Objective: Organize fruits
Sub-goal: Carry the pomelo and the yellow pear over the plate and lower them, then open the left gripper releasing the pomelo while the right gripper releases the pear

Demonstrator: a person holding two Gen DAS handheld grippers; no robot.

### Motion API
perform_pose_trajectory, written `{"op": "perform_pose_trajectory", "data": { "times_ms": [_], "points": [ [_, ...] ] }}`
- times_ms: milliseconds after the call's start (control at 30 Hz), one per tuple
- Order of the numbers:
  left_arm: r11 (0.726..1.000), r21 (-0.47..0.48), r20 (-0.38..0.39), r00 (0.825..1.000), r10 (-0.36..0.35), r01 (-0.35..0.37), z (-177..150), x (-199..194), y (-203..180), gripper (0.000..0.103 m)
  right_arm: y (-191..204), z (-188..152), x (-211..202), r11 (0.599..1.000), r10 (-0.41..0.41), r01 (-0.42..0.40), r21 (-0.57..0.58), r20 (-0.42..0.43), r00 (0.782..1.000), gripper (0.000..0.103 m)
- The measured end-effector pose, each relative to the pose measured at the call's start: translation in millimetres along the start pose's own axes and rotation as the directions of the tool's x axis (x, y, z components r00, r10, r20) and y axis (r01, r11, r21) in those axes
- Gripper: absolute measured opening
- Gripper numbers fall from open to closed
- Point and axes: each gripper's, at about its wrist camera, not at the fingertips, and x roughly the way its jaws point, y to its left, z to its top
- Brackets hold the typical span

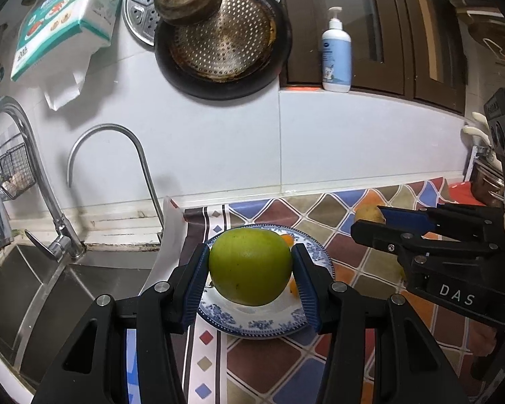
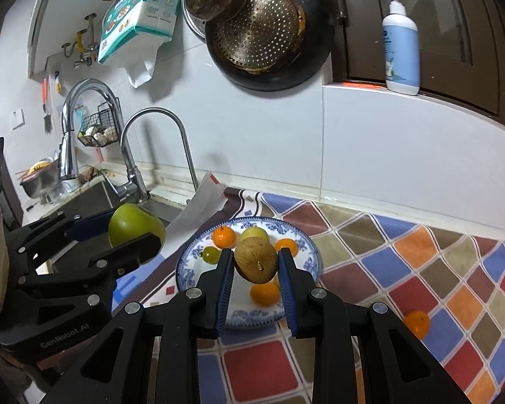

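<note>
Apple (image 1: 250,266): green; brown fruit (image 2: 255,260): russet, speckled. Plate (image 2: 192,256): white with blue floral rim, carrying orange tangerines (image 2: 265,293) and yellow-green fruit (image 2: 253,233). Table (image 2: 421,269) cover: diamond check in red, orange, blue, brown and olive with white lines; gripper pads (image 2: 224,289): blue on black.

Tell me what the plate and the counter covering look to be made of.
Plate: likely glazed ceramic, glossy white with a blue printed rim pattern. Counter covering: probably a vinyl or plastic sheet printed with coloured diamond tiles; its edge curls up beside the sink.
</note>
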Motion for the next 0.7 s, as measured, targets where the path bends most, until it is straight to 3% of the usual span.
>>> {"op": "perform_pose_trajectory", "data": {
  "times_ms": [700],
  "points": [
    [0.999, -0.023, -0.097, 0.995, -0.025, 0.023, -3.5, 88.5, 14.3, 0.049, -16.4, 7.8, 93.3, 1.0, 0.027, -0.026, 0.009, -0.107, 0.994, 0.028]
  ]
}}
